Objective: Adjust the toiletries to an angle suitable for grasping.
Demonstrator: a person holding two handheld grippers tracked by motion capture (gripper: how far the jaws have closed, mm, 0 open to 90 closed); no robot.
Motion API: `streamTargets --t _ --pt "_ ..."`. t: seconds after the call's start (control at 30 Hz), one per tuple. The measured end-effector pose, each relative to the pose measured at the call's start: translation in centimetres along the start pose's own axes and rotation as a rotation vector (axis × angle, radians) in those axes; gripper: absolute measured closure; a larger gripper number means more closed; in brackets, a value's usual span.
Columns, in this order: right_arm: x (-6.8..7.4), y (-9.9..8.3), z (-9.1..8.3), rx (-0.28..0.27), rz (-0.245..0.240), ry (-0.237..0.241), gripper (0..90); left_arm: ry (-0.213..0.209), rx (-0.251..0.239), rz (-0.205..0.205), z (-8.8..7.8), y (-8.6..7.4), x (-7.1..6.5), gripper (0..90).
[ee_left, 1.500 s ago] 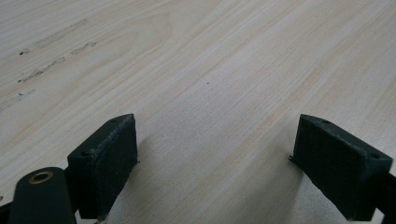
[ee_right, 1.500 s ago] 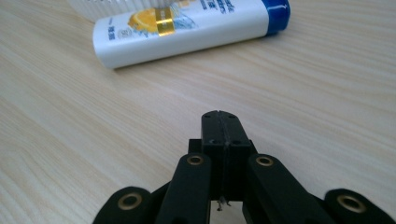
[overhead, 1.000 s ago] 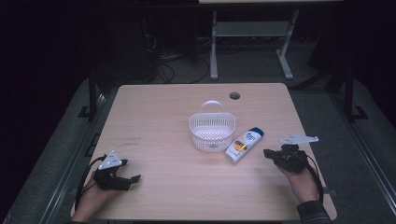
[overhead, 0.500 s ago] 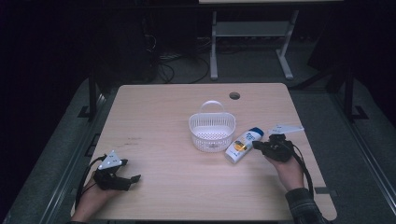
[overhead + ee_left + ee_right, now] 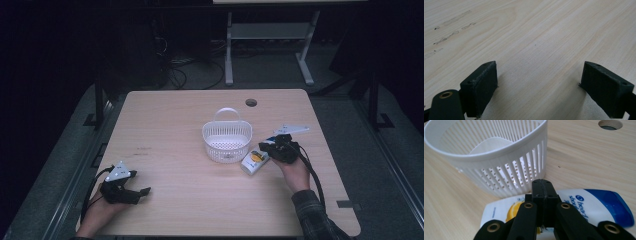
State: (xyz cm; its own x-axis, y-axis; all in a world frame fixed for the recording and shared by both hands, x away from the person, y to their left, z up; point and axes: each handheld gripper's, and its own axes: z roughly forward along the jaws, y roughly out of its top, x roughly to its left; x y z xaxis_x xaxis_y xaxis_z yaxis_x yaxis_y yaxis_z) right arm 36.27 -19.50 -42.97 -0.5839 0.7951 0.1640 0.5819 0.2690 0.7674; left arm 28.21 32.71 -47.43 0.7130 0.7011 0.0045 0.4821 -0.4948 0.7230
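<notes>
A white slotted basket with a handle stands mid-table, and its wall looms close in the right gripper view. Beside it on the right lies a white shampoo bottle with a blue cap and a lemon picture. My right gripper is shut with nothing between its jaws. Its joined tips sit just over the bottle's middle, pointing at the basket; whether they touch the bottle I cannot tell. My left gripper rests at the front left, and in its own view it stands open over bare wood.
The light wooden table has a round cable hole at the back. Faint scuff marks lie left of centre. Dark floor, cables and a desk frame lie beyond the far edge.
My right gripper has slid left across the table, from beside the bottle's cap to over the bottle next to the basket. The left gripper has stayed put.
</notes>
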Motion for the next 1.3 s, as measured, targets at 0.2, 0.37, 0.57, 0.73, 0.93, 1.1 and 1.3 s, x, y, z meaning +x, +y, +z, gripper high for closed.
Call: streamTargets --t 0.2,0.37,0.57,0.73,0.93,1.1,1.3 --pt "-0.2 0.6 1.5 0.038 0.016 -0.005 89.7 -0.001 -0.001 0.001 0.0 0.0 0.0 13.0" --pt "-0.5 0.8 2.6 0.056 0.029 -0.011 89.7 -0.001 0.0 0.001 0.0 0.0 0.0 13.0" --pt "-0.6 0.6 3.5 0.078 0.029 -0.021 89.7 -0.002 -0.001 0.001 0.0 0.0 0.0 12.9" --pt "-0.6 0.5 3.7 0.087 0.02 -0.016 89.7 -0.002 -0.001 0.001 0.0 0.0 0.0 12.9" --pt "-0.4 0.3 3.7 0.109 0.011 -0.017 89.7 -0.002 -0.001 0.001 0.0 0.0 0.0 12.9" --pt "-0.4 0.2 3.5 0.127 0.01 -0.016 89.7 -0.002 -0.001 0.001 0.0 0.0 0.0 13.0" --pt "-0.4 -0.2 3.1 0.127 0.012 -0.019 89.7 -0.002 -0.001 0.002 0.0 0.0 0.0 13.0"
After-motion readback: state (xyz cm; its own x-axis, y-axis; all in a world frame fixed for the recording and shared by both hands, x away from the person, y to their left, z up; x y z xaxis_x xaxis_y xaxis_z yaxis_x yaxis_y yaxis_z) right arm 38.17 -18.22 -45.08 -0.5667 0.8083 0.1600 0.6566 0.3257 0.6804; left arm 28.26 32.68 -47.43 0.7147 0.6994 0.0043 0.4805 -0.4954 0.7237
